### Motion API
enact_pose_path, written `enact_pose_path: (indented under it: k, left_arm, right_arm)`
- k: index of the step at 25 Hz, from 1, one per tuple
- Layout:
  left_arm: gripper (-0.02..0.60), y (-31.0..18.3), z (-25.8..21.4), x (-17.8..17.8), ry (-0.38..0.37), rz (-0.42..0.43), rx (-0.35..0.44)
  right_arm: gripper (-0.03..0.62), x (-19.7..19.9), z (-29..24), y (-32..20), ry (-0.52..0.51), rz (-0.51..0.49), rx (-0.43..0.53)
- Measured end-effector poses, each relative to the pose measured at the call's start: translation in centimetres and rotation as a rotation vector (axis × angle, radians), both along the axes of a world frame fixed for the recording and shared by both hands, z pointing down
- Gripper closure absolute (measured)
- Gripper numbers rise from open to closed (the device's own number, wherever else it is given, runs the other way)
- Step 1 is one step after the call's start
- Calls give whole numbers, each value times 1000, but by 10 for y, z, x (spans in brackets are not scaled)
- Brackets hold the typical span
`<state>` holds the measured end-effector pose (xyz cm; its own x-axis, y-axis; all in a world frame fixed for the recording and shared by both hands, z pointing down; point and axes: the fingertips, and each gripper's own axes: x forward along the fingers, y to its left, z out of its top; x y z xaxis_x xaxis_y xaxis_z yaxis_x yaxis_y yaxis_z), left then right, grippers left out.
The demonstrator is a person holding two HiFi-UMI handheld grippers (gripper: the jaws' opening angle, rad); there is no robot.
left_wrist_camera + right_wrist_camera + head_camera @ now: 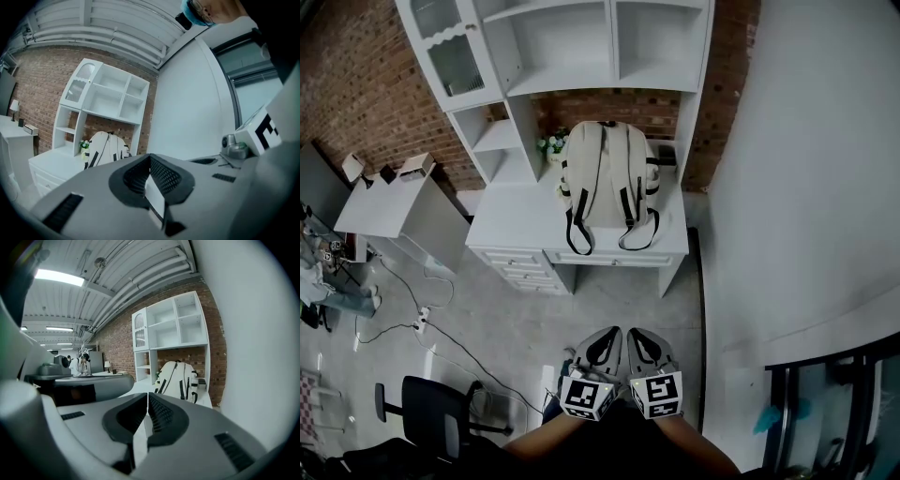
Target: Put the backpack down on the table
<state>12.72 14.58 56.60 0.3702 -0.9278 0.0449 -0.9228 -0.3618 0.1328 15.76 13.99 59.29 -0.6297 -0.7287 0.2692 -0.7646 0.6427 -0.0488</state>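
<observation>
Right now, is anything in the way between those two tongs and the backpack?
Nothing visible does. Only bare floor separates the left tongs and right tongs, both shut and empty, from the white desk where the backpack stands against the shelves.

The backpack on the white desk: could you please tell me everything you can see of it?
The backpack is cream and fabric-looking, with a dark top handle. It stands upright on the white desk, under the shelves, strap side outward. Its two shoulder straps end in black webbing loops that hang over the desk's front edge.
</observation>
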Motion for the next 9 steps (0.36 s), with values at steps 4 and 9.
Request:
enact_pose_path:
  k: [4, 9]
  left_arm:
    - [565, -3, 1, 0, 20, -1, -11]
    - [565, -6, 10, -4, 55, -12, -57]
  right_arm:
    - [571, -1, -2, -3, -3, -7, 3]
    - [572, 0, -1, -6, -7, 1, -5]
